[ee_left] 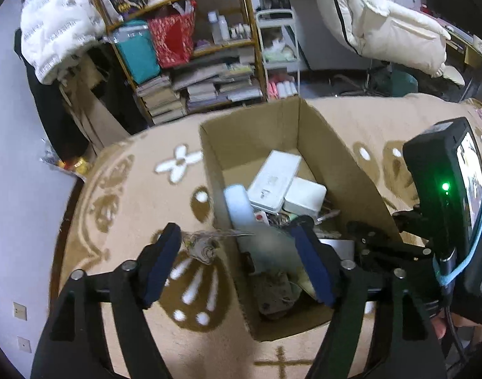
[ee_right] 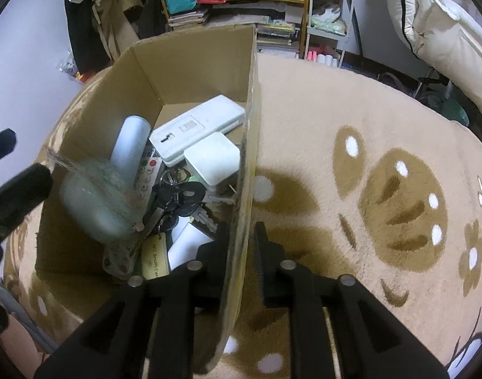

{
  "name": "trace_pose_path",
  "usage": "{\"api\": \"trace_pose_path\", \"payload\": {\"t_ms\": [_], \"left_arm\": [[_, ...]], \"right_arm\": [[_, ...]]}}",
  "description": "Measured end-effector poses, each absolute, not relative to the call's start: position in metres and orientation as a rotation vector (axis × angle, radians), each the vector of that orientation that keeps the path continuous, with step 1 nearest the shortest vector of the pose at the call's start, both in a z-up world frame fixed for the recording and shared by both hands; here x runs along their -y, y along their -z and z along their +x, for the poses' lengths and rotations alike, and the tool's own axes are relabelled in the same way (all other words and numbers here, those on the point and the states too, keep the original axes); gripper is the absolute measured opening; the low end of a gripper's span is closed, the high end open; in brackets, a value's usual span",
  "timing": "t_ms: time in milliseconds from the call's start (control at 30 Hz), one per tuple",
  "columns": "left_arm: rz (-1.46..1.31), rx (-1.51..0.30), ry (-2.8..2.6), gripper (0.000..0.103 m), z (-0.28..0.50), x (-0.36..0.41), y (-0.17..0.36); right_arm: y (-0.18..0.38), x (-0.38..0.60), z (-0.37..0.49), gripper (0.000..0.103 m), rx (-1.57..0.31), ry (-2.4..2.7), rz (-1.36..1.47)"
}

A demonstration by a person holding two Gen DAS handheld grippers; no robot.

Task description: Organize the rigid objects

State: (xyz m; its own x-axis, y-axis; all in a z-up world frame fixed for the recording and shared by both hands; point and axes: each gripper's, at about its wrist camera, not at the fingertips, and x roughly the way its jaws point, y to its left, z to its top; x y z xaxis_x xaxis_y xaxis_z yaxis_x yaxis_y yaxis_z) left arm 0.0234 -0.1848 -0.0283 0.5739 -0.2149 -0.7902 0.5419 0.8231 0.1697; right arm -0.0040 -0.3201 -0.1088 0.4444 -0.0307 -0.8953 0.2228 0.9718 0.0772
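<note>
The cardboard box (ee_right: 190, 72) sat on the patterned blanket (ee_right: 383, 145), holding a white case (ee_right: 196, 126), a white cube (ee_right: 212, 161), a pale cylinder (ee_right: 130, 145) and keys (ee_right: 180, 197). Only the right wrist view showed the right claw (ee_right: 241, 252) clamped on the box wall at lower centre. The left claw (ee_left: 237, 265) hung with fingers apart over the box's near end.

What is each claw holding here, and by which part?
Right claw clamps the cardboard box by its right wall's top edge. Left claw is open, holding nothing.
</note>
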Motion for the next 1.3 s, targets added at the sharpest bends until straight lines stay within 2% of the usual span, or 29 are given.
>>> {"api": "trace_pose_path", "payload": {"t_ms": [133, 200, 267, 333, 467, 600, 700, 933, 1300], "left_arm": [[0.411, -0.842, 0.440, 0.087, 0.021, 0.171, 0.016], [0.391, -0.834, 0.432, 0.090, 0.020, 0.160, 0.010], [0.367, -0.827, 0.415, 0.095, 0.018, 0.145, 0.003], [0.348, -0.813, 0.396, 0.098, 0.014, 0.134, -0.002], [0.317, -0.760, 0.346, 0.099, 0.002, 0.107, -0.014], [0.294, -0.743, 0.339, 0.099, -0.011, 0.088, -0.020], [0.281, -0.720, 0.322, 0.099, -0.023, 0.075, -0.023], [0.263, -0.685, 0.296, 0.099, -0.056, 0.051, -0.025], [0.286, -0.643, 0.273, 0.099, -0.087, 0.033, -0.020]], "right_arm": [[0.092, 0.323, -0.016, 0.038, -1.055, 0.172, 0.208], [0.082, 0.325, -0.022, 0.048, -1.028, 0.178, 0.212], [0.072, 0.324, -0.029, 0.063, -0.997, 0.182, 0.212], [0.062, 0.323, -0.036, 0.067, -0.967, 0.186, 0.214], [0.043, 0.318, -0.055, 0.083, -0.913, 0.183, 0.226], [0.023, 0.311, -0.072, 0.091, -0.851, 0.175, 0.224], [0.012, 0.305, -0.084, 0.103, -0.804, 0.165, 0.221], [-0.008, 0.285, -0.117, 0.103, -0.675, 0.159, 0.177], [-0.009, 0.271, -0.143, 0.103, -0.636, 0.115, 0.202]]}}
